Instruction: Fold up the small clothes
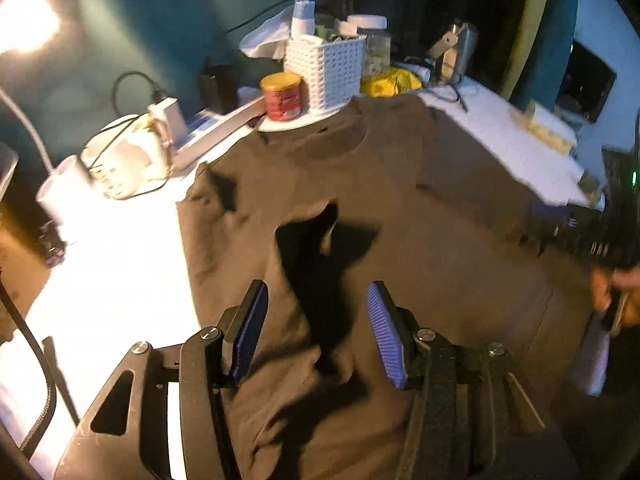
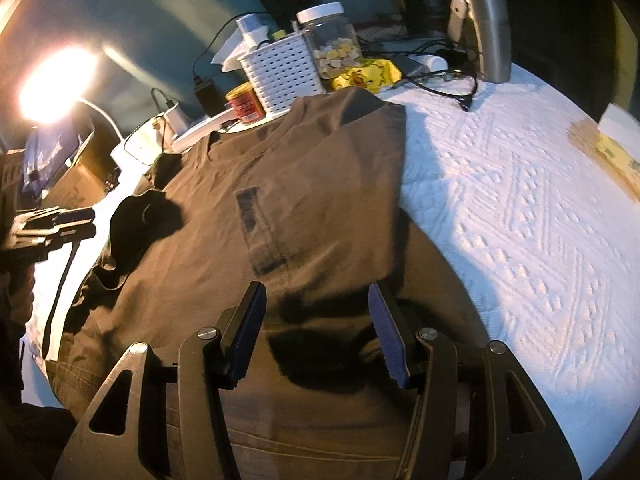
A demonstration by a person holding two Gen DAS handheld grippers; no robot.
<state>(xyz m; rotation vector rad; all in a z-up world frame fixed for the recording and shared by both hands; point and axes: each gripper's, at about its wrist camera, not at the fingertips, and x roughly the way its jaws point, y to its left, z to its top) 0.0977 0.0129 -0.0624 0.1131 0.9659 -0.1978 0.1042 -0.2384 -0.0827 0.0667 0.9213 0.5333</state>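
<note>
A brown T-shirt lies spread on a white textured cloth, neckline toward the clutter at the back. In the right wrist view the T-shirt shows a dark printed patch, and its right side is folded in along a straight edge. My left gripper hovers open over the rumpled left part of the shirt, with nothing between its blue pads. It also appears as the left gripper at that view's left edge. My right gripper stands open above the shirt's lower middle, empty.
At the back stand a white basket, a red can, a clear jar, a yellow bag and a steel flask, with cables and a power strip. A bright lamp glares at the left. A box sits far right.
</note>
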